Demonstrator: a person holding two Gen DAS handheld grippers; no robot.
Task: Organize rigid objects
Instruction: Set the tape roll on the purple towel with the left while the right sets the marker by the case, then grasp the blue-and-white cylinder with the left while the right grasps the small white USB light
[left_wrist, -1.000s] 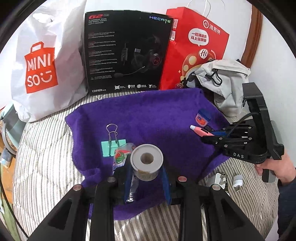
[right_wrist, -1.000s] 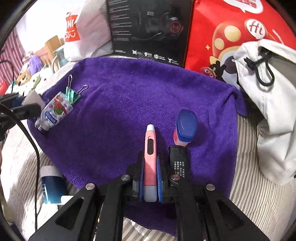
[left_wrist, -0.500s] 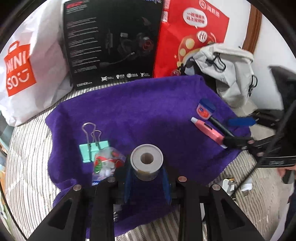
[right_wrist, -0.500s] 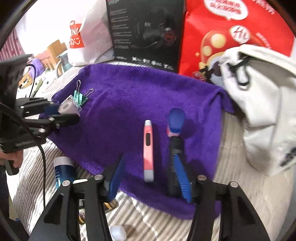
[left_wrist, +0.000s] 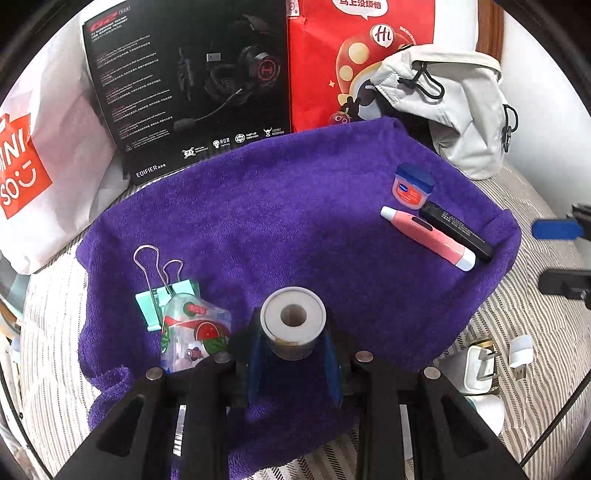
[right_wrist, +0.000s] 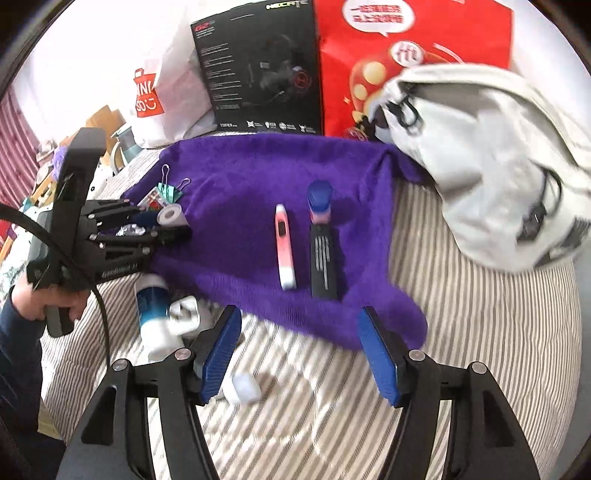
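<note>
Five items on one towel

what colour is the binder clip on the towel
Mint green binder clip with silver wire handles, clearest in the left wrist view.

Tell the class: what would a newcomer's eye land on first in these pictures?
Probably the purple towel spread over the striped bedding, with a pink pen and a black stick lying side by side near its right edge. Next, the left hand-held gripper shut on a small grey-capped jar, while the right hand-held gripper hangs open.
</note>
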